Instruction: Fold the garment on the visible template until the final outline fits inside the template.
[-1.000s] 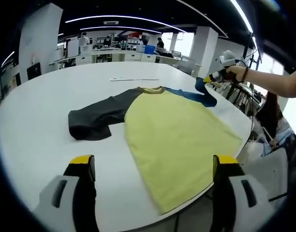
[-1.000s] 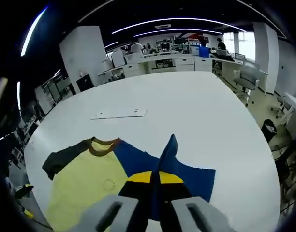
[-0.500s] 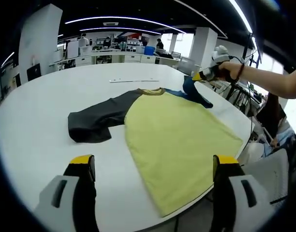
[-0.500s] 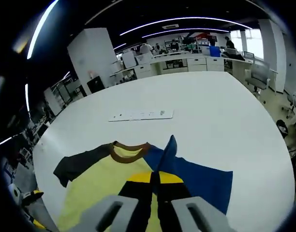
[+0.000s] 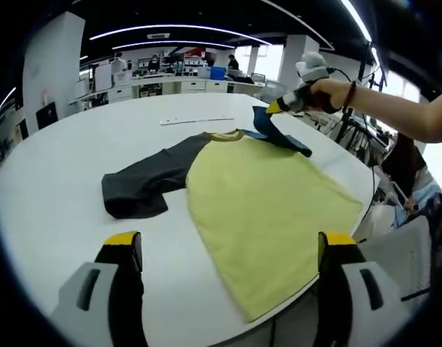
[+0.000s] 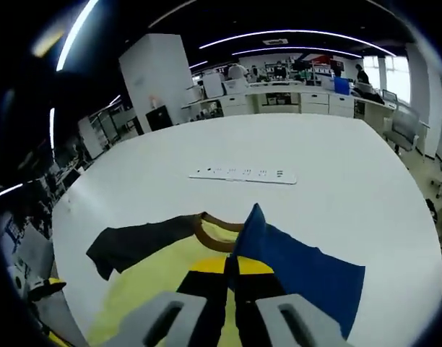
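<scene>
- Left gripper [image 5: 224,249]: in the left gripper view its jaws stand wide apart at the near edge, holding nothing, low over the table [image 5: 55,181] just short of the garment's hem.
- Garment [image 5: 264,206]: a T-shirt with yellow body lying flat on the white table; the hem corner towards 5 o'clock in the left gripper view appears to reach the table edge. The dark grey sleeve [image 5: 145,184] lies spread flat towards 9 o'clock.
- Right gripper [image 6: 230,269]: jaws clamped on the blue sleeve [image 6: 297,264], whose cuff stands up between them; in the left gripper view the sleeve is lifted clear of the table near 1 o'clock, a person's hand [image 5: 329,92] carrying the tool.
- Brown collar [image 6: 210,231]: just beside the raised sleeve.
- White strip [image 6: 243,174]: lies on the table beyond the collar, well apart, at 12 o'clock; whether it marks the template cannot be told.
- Step judged in hand: folding the blue sleeve inward over the yellow body. Recommended: carry the cuff across low, lay it flat without dragging the shoulder, release only once the crease sits straight.
</scene>
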A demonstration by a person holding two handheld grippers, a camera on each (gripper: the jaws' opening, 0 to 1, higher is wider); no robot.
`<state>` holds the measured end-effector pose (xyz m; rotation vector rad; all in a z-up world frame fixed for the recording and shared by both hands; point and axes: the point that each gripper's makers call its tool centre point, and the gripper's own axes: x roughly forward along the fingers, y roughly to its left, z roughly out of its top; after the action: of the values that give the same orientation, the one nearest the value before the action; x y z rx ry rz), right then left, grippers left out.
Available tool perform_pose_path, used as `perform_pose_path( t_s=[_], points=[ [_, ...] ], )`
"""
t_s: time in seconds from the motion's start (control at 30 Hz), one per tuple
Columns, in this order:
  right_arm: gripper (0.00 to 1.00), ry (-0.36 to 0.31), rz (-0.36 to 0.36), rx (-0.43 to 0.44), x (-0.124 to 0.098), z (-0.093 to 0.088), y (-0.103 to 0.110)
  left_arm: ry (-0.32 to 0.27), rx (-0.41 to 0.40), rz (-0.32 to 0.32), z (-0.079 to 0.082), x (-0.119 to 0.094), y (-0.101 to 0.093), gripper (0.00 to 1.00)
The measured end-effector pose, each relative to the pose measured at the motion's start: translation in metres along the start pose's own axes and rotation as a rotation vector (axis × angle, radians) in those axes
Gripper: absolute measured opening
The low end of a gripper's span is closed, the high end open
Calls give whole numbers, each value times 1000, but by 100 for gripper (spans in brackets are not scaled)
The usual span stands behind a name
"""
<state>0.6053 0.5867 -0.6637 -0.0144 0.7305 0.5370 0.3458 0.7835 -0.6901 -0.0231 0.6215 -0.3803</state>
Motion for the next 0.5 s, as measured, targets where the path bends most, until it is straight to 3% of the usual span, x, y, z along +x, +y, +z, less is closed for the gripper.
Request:
perform_pose_path(
  t_s=[0.2, 0.5],
  points=[
    [0, 7, 17, -91, 10, 9, 26, -18, 1, 12, 7, -4, 7, 99],
    [0, -14, 85, -140, 21, 21, 64, -23, 2, 23, 9, -4, 11, 99]
  ],
)
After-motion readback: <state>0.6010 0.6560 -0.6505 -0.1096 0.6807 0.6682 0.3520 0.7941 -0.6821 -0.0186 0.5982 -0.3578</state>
